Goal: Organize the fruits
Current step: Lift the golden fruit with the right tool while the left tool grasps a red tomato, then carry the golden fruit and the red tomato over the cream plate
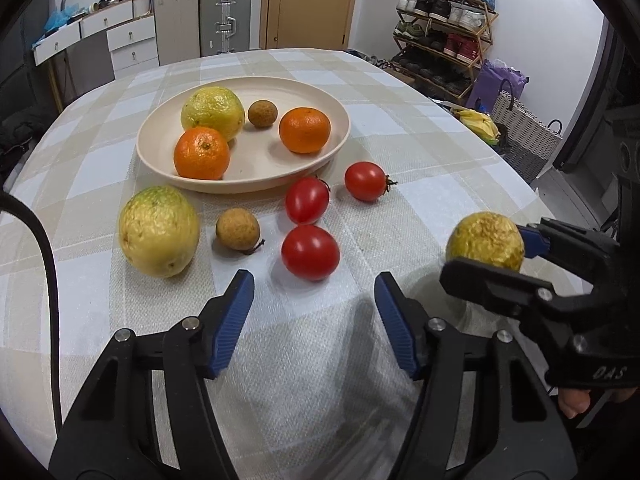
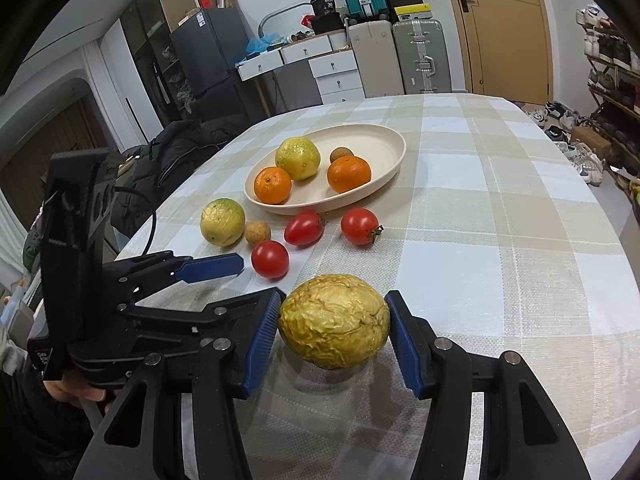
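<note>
**Wrinkled fruit pinched, tomatoes waiting**

Blue ribbed pads of the left gripper (image 1: pixel 314 320) stand spread and empty just short of a smooth, glossy tomato (image 1: pixel 310 252); rightward, the right gripper (image 2: pixel 332 330) pinches a wrinkled yellow fruit (image 2: pixel 334 320) near the table (image 2: pixel 520 240); carry it level, squeezing gently, to the shallow cream plate (image 2: pixel 390 140).

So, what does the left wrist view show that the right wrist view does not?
Only the left wrist view: a purple bag and a woven basket beside the shoe rack. Only the right wrist view: a dark fridge and a black jacket. Both: the plate of fruit, three tomatoes, and the right gripper shut on a wrinkled yellow fruit.
</note>
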`<state>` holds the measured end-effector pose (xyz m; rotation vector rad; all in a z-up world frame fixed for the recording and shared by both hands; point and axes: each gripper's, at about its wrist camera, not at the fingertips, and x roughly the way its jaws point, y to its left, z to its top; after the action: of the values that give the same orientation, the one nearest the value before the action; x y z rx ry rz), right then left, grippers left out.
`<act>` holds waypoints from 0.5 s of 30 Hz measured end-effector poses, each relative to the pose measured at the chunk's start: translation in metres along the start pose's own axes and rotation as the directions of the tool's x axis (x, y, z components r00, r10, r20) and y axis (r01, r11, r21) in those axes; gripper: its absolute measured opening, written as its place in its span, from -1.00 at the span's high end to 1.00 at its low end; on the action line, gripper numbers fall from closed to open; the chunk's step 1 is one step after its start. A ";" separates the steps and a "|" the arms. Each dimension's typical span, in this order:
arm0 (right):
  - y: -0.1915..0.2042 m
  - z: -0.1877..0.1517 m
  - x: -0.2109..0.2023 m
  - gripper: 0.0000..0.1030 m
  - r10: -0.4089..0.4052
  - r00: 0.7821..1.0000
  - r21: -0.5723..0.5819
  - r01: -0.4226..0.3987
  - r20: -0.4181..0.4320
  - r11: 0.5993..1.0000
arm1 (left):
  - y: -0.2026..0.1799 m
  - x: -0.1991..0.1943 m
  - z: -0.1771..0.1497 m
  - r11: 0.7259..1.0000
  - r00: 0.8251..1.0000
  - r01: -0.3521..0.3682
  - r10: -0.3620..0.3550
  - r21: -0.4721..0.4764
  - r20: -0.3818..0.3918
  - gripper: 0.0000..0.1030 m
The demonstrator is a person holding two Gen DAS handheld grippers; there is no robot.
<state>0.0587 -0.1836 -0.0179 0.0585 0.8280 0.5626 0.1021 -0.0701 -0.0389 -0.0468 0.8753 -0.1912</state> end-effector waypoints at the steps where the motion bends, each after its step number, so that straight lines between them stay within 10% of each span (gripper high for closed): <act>1: 0.000 0.000 0.000 -0.07 0.001 1.000 -0.001 -0.001 0.000 1.000 | 0.000 0.001 0.001 1.000 1.000 0.001 -0.001 -0.002 0.000 -0.06; 15: 0.000 0.000 0.000 -0.07 -0.001 1.000 0.000 0.001 -0.001 1.000 | -0.002 0.008 0.009 1.000 1.000 0.024 -0.024 0.007 0.012 0.48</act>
<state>0.0593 -0.1835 -0.0179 0.0580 0.8291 0.5618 0.1136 -0.0743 -0.0391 -0.0525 0.8622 -0.2164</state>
